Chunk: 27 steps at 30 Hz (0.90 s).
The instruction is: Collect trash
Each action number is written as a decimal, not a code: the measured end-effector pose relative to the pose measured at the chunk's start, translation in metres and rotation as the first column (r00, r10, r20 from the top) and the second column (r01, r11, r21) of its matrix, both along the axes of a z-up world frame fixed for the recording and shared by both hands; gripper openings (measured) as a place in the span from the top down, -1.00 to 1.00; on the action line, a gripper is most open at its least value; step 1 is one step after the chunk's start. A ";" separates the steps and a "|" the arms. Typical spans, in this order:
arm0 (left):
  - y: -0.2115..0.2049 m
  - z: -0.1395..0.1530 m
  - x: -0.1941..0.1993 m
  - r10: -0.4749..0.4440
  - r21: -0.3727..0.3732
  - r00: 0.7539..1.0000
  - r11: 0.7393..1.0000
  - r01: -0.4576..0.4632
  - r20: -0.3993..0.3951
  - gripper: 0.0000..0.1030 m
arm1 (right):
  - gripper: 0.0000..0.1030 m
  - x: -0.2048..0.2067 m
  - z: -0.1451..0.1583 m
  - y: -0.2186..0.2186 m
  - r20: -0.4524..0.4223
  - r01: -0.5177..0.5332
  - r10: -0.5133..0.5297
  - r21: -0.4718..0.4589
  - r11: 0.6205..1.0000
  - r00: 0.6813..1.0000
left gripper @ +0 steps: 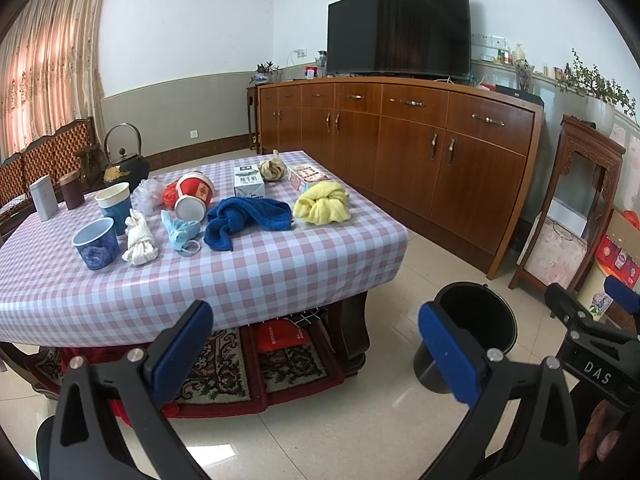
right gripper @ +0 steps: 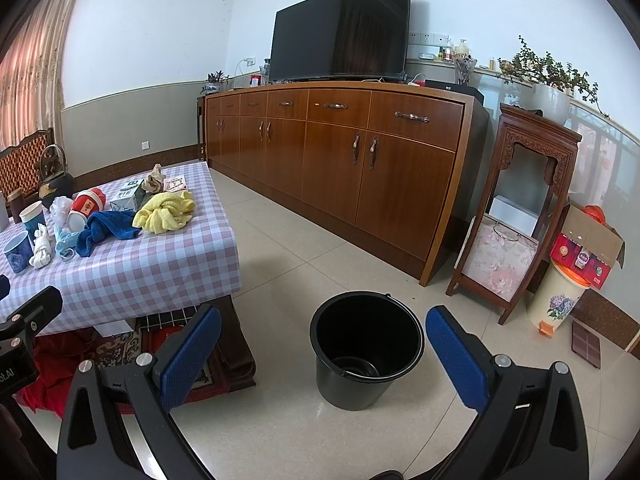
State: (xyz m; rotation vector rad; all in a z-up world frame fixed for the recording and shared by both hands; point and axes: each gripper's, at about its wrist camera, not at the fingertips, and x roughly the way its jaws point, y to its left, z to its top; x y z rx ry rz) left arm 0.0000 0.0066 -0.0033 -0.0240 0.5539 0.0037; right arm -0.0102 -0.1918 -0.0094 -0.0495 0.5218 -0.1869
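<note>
Living rm, white walls (right gripper: 160, 40) w/ grey lower band. Pale tile floor (right gripper: 288, 272). Long brown wood sideboard (right gripper: 340, 152) w/ dark TV (right gripper: 340, 28) on top. Carved wood stand (right gripper: 520, 208) at its right end. Pinkish curtains (left gripper: 44, 64) far left, prob. a window behind, daylit.

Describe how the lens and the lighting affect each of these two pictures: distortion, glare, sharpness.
Left wrist view: fisheye bends the cabinet top into a curve, dark corners vignette the frame, and the backlit curtain glows pink. Right wrist view: same barrel bend and vignette; the TV screen shows dim reflections, the floor tiles have a soft sheen, and the black bucket is sharp.
</note>
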 end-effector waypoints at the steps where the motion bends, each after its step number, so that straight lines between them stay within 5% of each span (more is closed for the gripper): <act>1: 0.000 0.000 0.000 0.000 0.000 1.000 1.000 0.000 -0.001 -1.00 | -1.00 0.000 0.000 0.000 0.001 0.000 0.000 0.000 1.000 1.000; 27: -0.001 -0.003 -0.003 0.011 -0.003 1.000 1.000 -0.011 -0.003 -1.00 | -1.00 -0.001 -0.005 0.001 -0.007 -0.001 0.001 0.004 1.000 1.000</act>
